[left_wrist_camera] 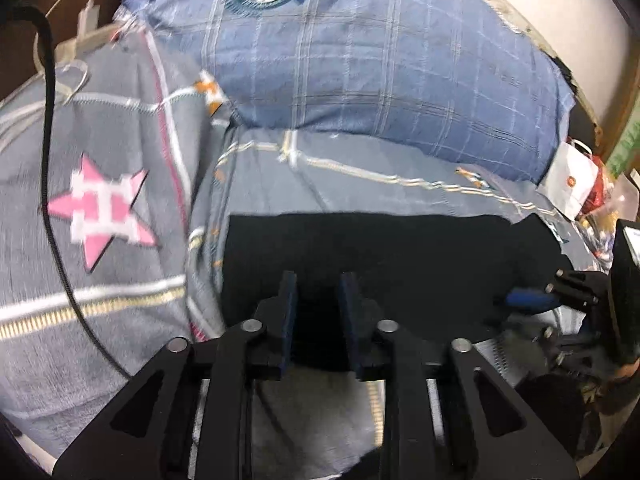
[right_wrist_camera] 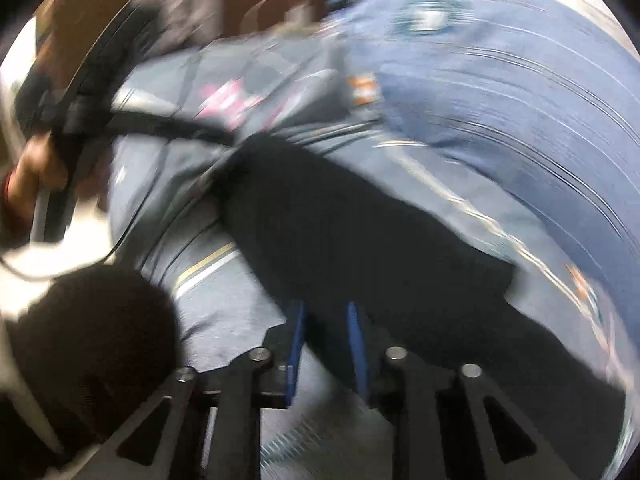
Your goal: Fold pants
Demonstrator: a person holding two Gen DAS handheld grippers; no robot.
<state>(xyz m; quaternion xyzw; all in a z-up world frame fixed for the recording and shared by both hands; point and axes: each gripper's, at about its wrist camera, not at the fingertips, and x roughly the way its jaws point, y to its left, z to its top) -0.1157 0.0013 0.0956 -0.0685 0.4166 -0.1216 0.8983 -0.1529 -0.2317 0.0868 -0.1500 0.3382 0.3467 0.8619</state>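
Black pants [left_wrist_camera: 380,248] lie folded on the bedspread [left_wrist_camera: 120,280]; both jaws slightly parted, empty.

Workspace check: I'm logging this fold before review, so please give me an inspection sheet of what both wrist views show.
Surface: grey patterned bedspread with a pink star.
Job's things: black pants lie flat, folded into a block.
Clutter: white paper bag at the bed's right edge.
Grippers: left tool and right tool both have jaws apart, with nothing pinched.
Cables: thin black cable crosses the bedspread.
Surroundings: blue checked pillow behind the pants.
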